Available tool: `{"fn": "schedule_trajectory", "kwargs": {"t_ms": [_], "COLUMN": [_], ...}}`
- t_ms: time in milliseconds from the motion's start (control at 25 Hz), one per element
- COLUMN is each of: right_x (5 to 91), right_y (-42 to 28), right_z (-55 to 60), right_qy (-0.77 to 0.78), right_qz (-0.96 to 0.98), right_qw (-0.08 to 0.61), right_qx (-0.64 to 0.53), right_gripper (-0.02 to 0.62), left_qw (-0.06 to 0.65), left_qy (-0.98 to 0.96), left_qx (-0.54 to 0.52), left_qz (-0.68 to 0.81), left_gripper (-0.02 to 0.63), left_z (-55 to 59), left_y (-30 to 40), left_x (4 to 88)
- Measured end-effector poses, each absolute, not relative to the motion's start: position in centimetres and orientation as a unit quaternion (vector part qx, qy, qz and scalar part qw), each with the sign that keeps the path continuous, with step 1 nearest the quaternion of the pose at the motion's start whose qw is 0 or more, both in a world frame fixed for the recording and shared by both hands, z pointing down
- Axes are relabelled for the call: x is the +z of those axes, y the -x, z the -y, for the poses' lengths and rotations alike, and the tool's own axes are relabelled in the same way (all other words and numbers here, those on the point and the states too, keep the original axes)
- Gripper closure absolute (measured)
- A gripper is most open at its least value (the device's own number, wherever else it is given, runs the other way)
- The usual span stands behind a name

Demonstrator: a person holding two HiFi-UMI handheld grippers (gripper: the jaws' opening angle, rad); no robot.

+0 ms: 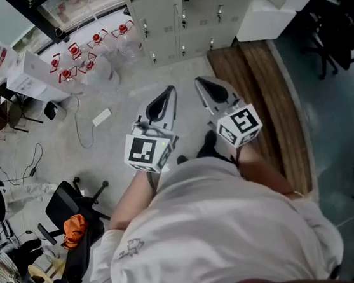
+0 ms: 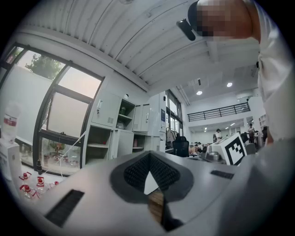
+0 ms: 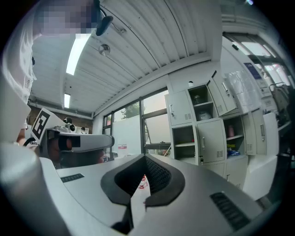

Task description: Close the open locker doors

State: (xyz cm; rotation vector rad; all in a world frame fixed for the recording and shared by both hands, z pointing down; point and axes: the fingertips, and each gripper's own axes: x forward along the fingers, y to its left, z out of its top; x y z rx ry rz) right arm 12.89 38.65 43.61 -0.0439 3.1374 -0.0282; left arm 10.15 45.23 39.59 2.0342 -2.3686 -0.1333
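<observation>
Grey lockers (image 3: 203, 124), sev. open

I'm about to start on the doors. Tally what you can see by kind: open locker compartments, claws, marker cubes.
Open locker compartments, as far as the right gripper view shows: 3
Claws, the left claw and the right claw, both shut and empty: 2
Marker cubes: 2
Total: 7
</observation>
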Motion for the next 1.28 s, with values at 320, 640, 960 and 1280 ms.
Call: {"fn": "schedule_trajectory", "kwargs": {"t_ms": [320,640,960,1280], "right_x": [43.6,43.7,44.0,45.1], "right_y": [-12.8,-13.1,-11.7,-10.1], "right_z": [-38.0,-36.1,-32.7,-26.5], "right_qy": [0.017,0.009,-0.026,-0.042], "right_qz": [-1.0,-1.0,-0.999,-0.999], "right_qw": [0.003,0.004,-0.023,-0.033], "right_qx": [-0.011,-0.028,0.01,0.003], "right_gripper": [0.6,0.598,0.598,0.598], "left_qw": [0.005,0.01,0.013,0.015], "left_qy": [-0.652,-0.653,-0.653,-0.634], "left_qx": [-0.033,-0.024,-0.003,-0.001], "left_qz": [0.757,0.757,0.757,0.773], "left_gripper": [0.611,0.611,0.611,0.611], "left_z": [-44.4,-42.3,-38.7,-31.9], "left_y": [-9.4,-9.2,-7.6,-5.3], "left_x": [39.8,40.7,41.8,42.4]}}
